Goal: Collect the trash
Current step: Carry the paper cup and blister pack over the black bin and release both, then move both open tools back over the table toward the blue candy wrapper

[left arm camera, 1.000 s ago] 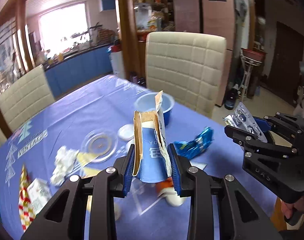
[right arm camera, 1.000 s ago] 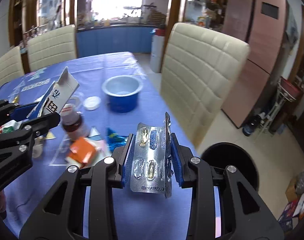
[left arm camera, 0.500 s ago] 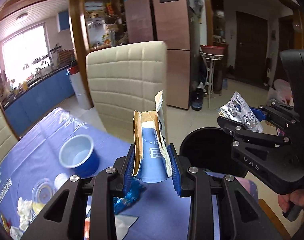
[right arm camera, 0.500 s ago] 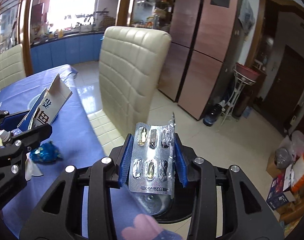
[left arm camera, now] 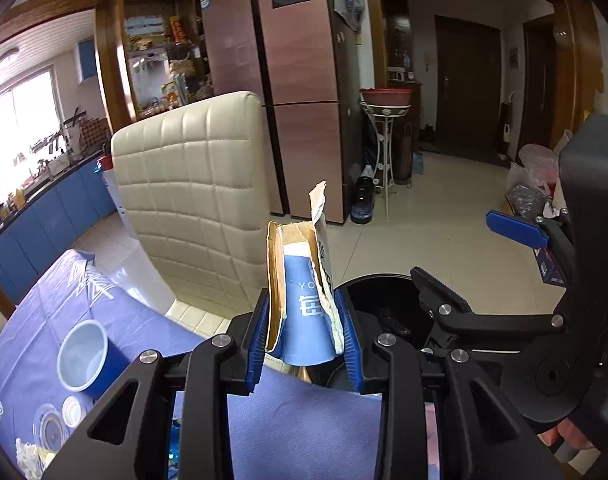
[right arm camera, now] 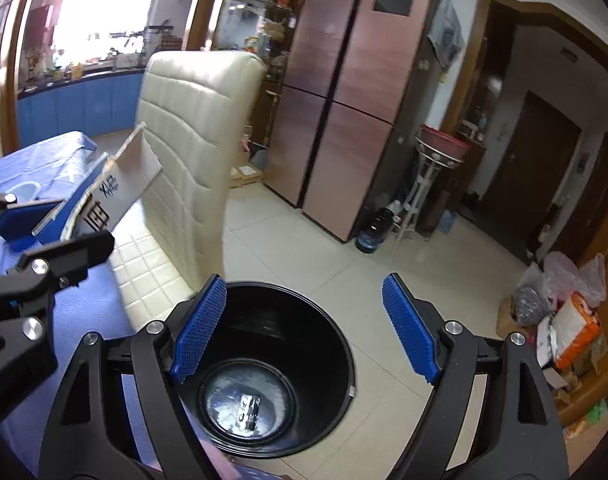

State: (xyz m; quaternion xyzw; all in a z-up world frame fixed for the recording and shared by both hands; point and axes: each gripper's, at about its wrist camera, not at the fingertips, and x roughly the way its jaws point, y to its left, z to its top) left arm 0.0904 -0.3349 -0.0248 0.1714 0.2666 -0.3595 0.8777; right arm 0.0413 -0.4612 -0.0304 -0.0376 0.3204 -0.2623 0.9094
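Right gripper: jaws spread wide, just opened, nothing held between them. Blister pack: seen lying at the bottom of the black bin, directly below. Left gripper: clamped on a torn blue carton, held upright at the table edge beside the bin. Cream chair: placed beyond.

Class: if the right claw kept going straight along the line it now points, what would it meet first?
Most likely the black trash bin: the open right claw frames its mouth, with nothing visible between, though depth is uncertain.
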